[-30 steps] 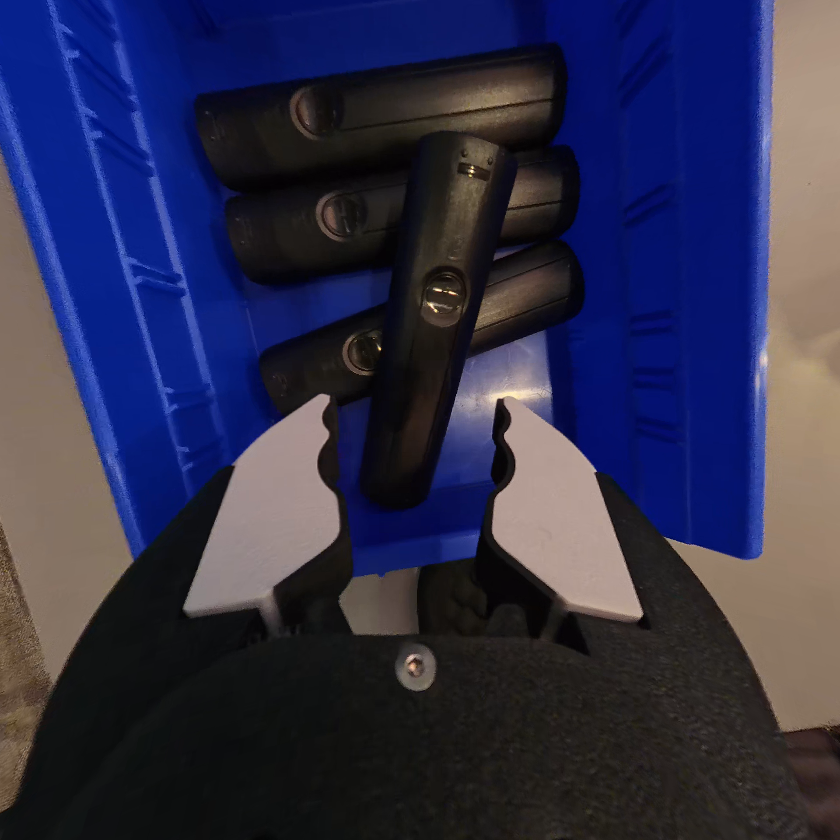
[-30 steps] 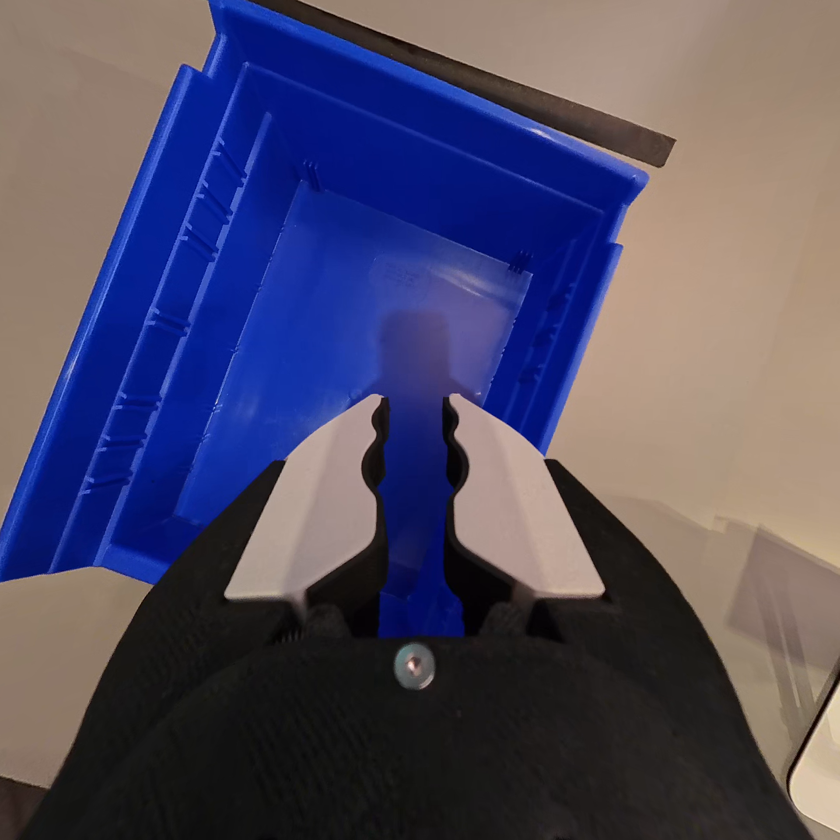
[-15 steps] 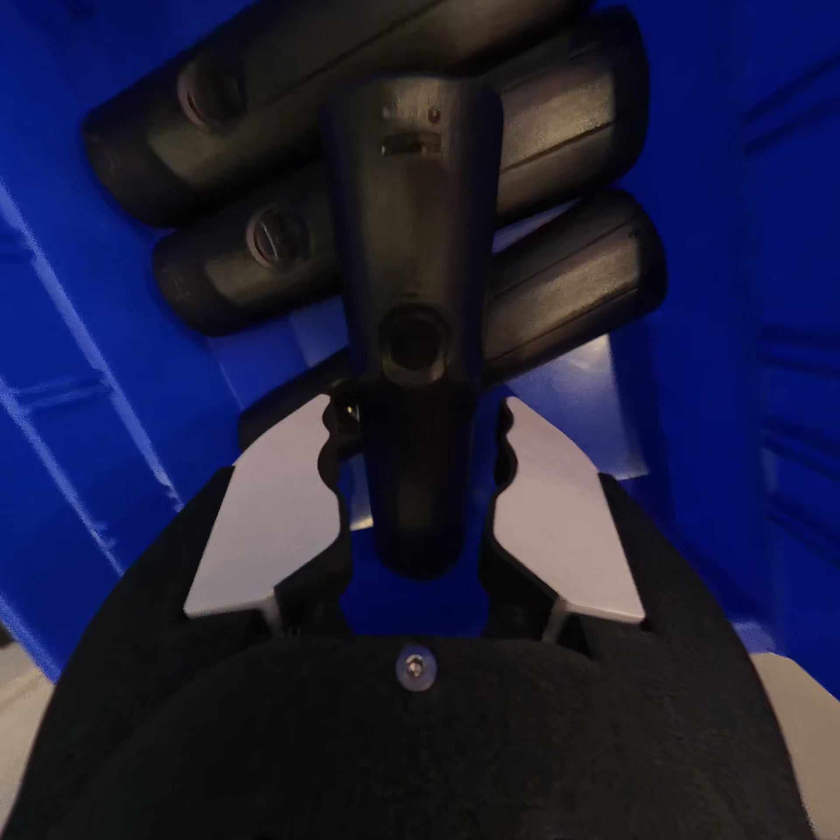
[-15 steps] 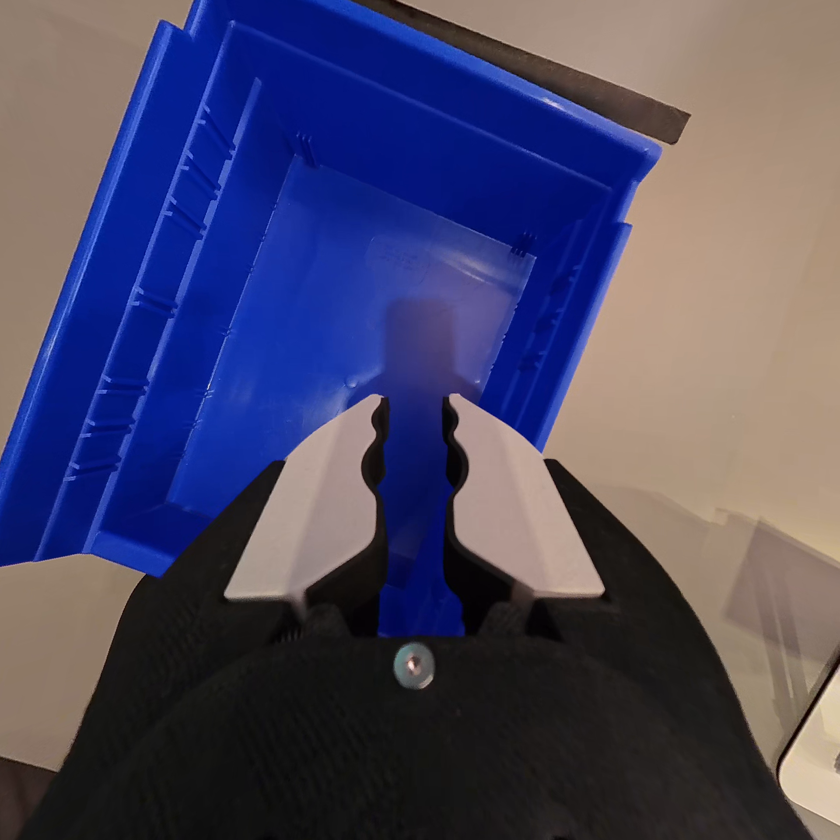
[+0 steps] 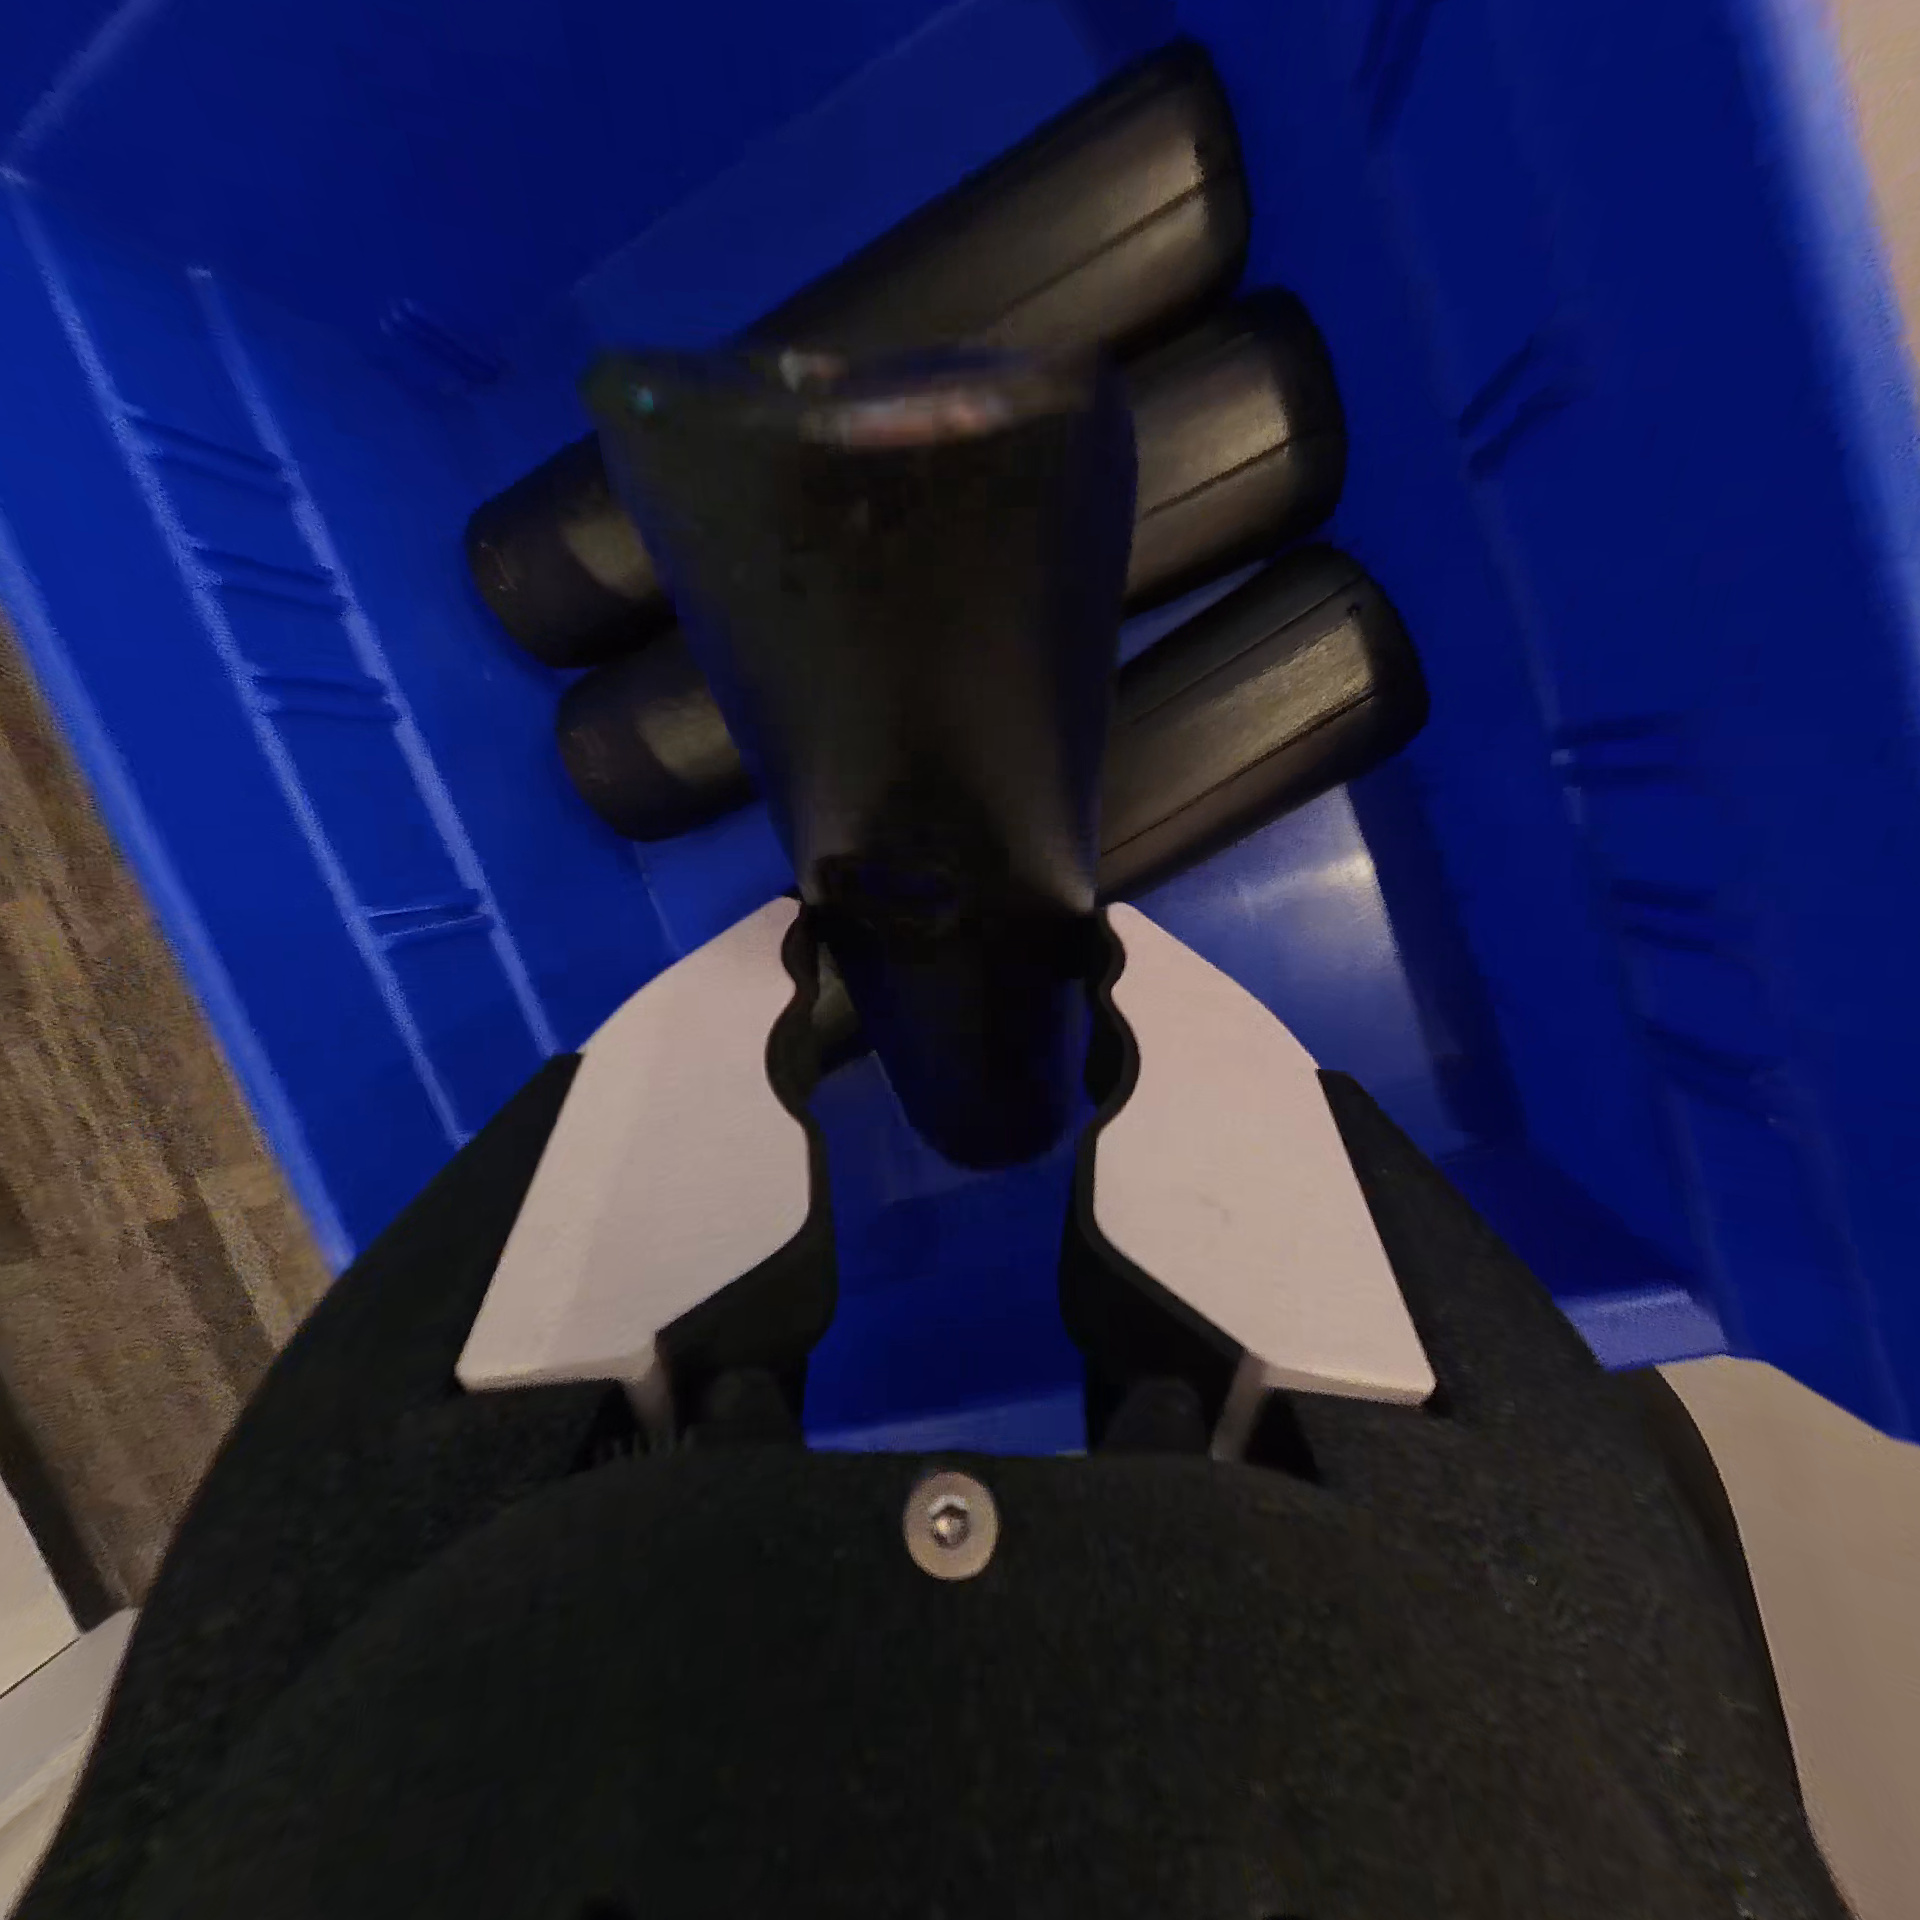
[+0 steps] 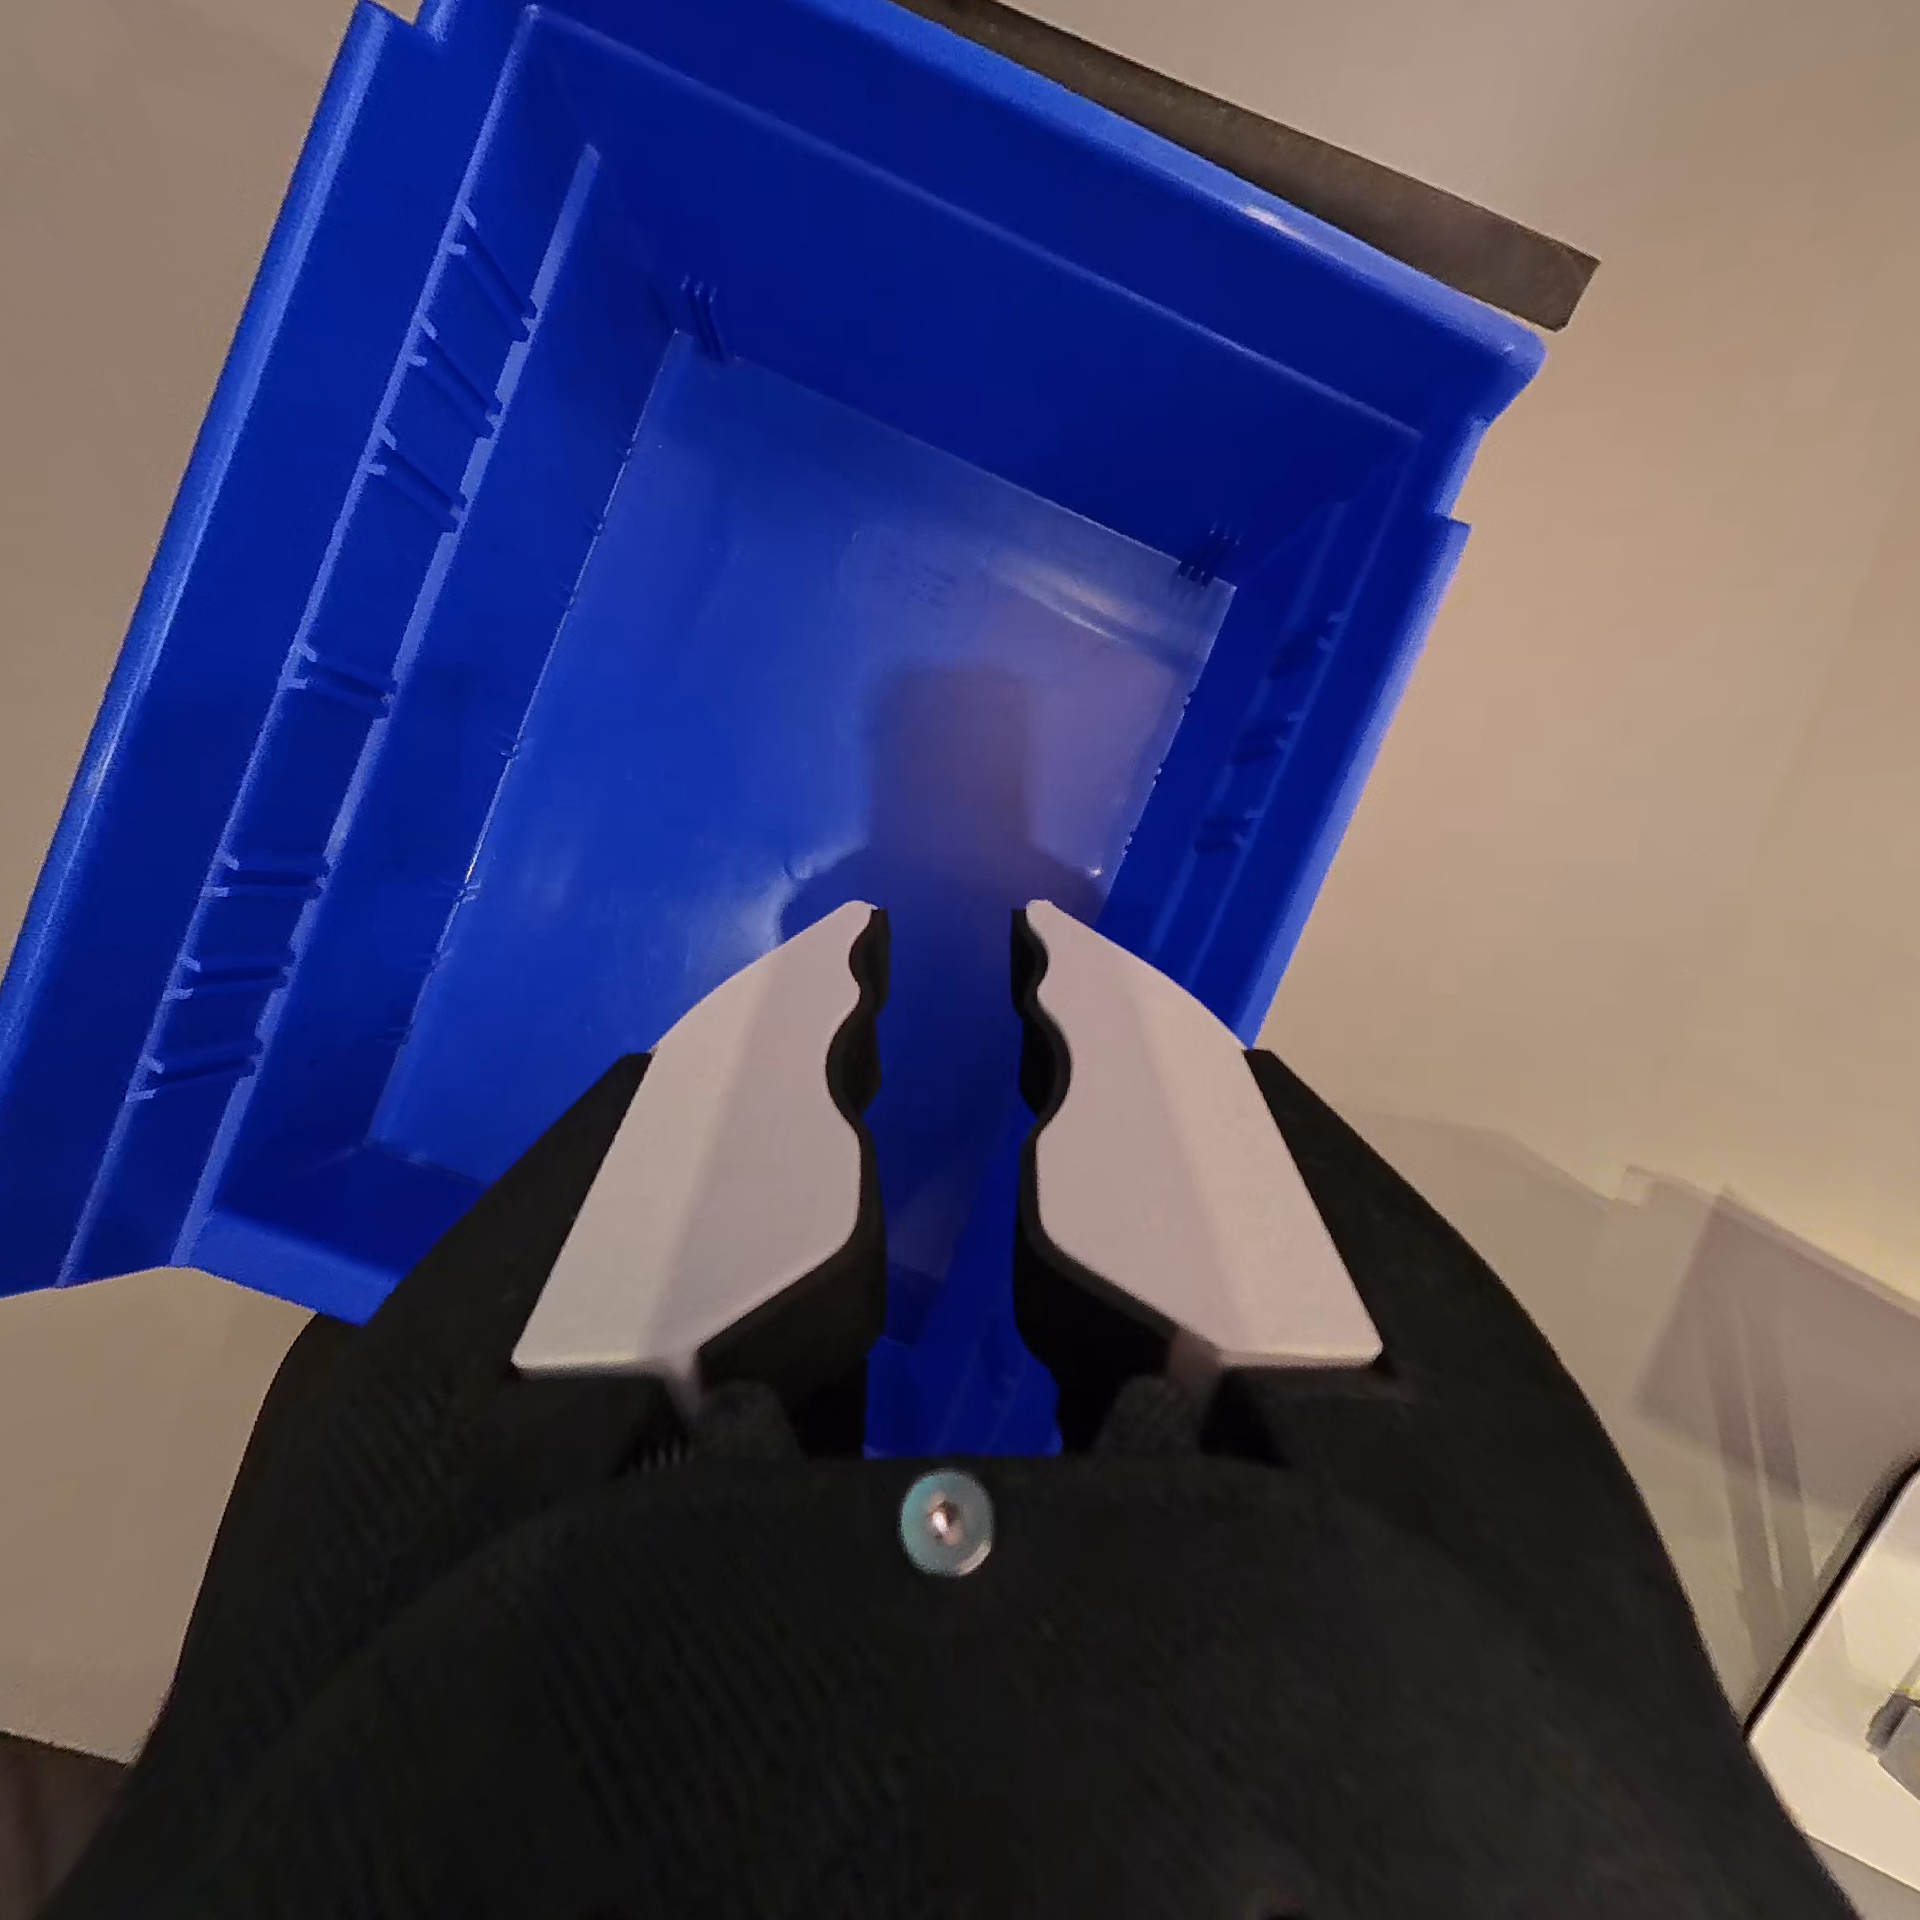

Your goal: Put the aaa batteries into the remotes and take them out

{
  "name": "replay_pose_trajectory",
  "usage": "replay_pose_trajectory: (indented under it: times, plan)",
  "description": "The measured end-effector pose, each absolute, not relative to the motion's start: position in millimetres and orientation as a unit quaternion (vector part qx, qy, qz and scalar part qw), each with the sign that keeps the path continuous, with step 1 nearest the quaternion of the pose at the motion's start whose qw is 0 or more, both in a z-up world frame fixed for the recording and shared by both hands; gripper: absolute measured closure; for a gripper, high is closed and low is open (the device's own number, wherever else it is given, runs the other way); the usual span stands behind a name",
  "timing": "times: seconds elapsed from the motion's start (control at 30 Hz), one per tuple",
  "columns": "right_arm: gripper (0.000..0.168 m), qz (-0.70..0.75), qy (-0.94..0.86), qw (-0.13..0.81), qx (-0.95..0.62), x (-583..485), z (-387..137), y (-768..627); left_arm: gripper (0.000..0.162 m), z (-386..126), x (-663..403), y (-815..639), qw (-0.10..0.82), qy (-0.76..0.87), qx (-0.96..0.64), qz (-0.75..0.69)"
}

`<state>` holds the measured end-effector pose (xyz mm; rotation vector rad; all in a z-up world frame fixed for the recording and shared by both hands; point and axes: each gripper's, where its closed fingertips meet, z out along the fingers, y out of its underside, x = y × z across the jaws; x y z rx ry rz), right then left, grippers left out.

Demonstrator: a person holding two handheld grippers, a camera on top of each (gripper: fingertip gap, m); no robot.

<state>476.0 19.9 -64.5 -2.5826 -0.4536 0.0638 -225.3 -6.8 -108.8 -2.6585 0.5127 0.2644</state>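
1. Gripping a black remote (image 5: 914, 665) between its two pale fingers (image 5: 665, 1132), the left gripper (image 5: 951, 925) holds the device by its narrow near end, with the broad far end pointing away from the camera and blurred.
2. Lying beneath that raised remote, three more black remotes (image 5: 1247, 717) rest side by side on the floor of a blue plastic bin (image 5: 312, 644), their rounded ends showing on either side of it.
3. Ribbed blue walls rise on both sides of the left gripper, which sits inside the bin's open front.
4. Beyond the bin's left wall, a strip of brownish patterned flooring (image 5: 94, 987) shows, with a pale table surface (image 5: 1829, 1558) at lower right.
5. In the right wrist view, the right gripper (image 6: 951, 914) holds nothing, its jaws parted by a narrow gap.
6. It hovers over the near edge of a second blue bin (image 6: 343, 727), whose glossy floor carries only the tool's shadow.
7. That bin sits askew on a pale tabletop (image 6: 1662, 727), with a dark strip (image 6: 1351, 208) running behind its far rim and a white object (image 6: 1849, 1683) at the lower right corner, too cropped to identify.
8. No batteries can be made out in either view.
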Motion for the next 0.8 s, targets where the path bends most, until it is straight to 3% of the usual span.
replay_pose_trajectory:
  times: [0.37, 0.5, 0.67, 0.8]
  plan:
    - [0.143, 0.012, -0.204, 0.28, -0.938, 450, -53, 29, 0.113, -7, -176, 4, 0.364, 0.203, -0.907, 0.06]
    - [0.144, 0.04, -0.252, 0.373, -0.892, 400, -16, 42, 0.113, 24, -123, 0, 0.391, 0.247, -0.886, 0.01]
    - [0.143, 0.171, -0.37, 0.53, -0.744, 264, 55, 25, 0.113, 37, -38, -1, 0.403, 0.318, -0.857, -0.045]
    - [0.125, 0.277, -0.428, 0.578, -0.637, 165, 68, -15, 0.113, 47, 30, -3, 0.401, 0.336, -0.836, -0.162]
